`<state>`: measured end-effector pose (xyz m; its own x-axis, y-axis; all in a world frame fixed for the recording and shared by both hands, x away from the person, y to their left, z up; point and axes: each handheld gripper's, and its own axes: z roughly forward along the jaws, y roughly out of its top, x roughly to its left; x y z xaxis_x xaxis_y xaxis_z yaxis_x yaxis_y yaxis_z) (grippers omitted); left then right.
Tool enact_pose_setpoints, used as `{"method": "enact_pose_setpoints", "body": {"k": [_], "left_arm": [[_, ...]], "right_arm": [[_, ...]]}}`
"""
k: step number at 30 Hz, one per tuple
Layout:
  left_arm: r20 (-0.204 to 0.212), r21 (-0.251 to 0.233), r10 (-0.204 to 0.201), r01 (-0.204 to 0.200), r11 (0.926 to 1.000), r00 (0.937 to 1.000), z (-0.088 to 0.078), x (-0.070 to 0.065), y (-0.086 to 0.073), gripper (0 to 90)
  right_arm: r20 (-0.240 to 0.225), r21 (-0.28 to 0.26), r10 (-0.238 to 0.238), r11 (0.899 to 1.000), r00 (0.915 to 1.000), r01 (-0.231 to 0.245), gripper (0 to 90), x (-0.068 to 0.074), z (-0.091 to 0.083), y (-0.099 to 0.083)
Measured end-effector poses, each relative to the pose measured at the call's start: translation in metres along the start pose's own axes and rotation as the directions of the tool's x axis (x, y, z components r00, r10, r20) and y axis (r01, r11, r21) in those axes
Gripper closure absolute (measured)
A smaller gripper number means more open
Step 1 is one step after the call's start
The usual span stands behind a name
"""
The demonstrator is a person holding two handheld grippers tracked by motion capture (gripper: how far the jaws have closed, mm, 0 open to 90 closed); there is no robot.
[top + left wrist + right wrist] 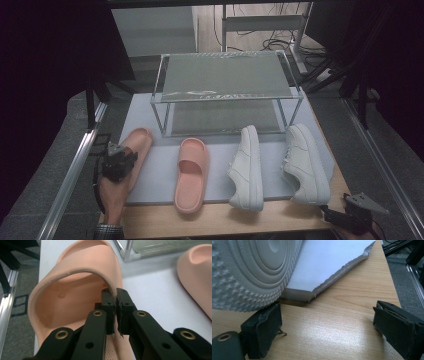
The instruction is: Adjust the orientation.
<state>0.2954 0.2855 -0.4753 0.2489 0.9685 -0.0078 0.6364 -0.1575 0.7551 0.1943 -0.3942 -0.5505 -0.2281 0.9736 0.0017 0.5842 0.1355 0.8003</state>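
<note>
1. The left tongs [116,312] are clamped on the strap edge of the pink slide [75,290], at eight o'clock on the desk [225,220].
2. The right tongs [327,335] are held wide open, with nothing gripped, beside a white sneaker [249,270].
3. A second slide [191,172] lies at six o'clock.

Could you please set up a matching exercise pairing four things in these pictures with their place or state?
Things:
1. left gripper
2. right gripper
3. second pink slipper
4. glass shelf

States:
A. open, above the bare wooden table
B. lying free on the grey mat, left of the white sneakers
C. shut on the strap edge of the left pink slipper
D. standing at the back of the mat

Pairs: 1-C, 2-A, 3-B, 4-D
</note>
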Motion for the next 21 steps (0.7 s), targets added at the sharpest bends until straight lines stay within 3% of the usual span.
{"method": "enact_pose_setpoints", "body": {"k": [6, 12, 21], "left_arm": [[0.028, -0.026, 0.034, -0.033, 0.9991, 0.9991, -0.016, -0.011, -0.008, 85.8], [0.056, -0.052, 0.091, -0.088, 0.9947, 0.9942, -0.029, -0.031, -0.009, 85.8], [0.078, -0.062, 0.161, -0.157, 0.9857, 0.9838, -0.029, -0.056, -0.003, 85.8]], "right_arm": [[0.0, 0.0, 0.0, 1.0, 1.0, 0.0, 8.0, 0.0, 0.0, 0.0], [0.0, -0.001, 0.002, 1.0, 1.0, -0.002, 8.1, 0.0, 0.0, 0.0], [-0.001, -0.002, 0.002, 1.0, 1.0, -0.002, 8.0, 0.0, 0.0, 0.0]]}}
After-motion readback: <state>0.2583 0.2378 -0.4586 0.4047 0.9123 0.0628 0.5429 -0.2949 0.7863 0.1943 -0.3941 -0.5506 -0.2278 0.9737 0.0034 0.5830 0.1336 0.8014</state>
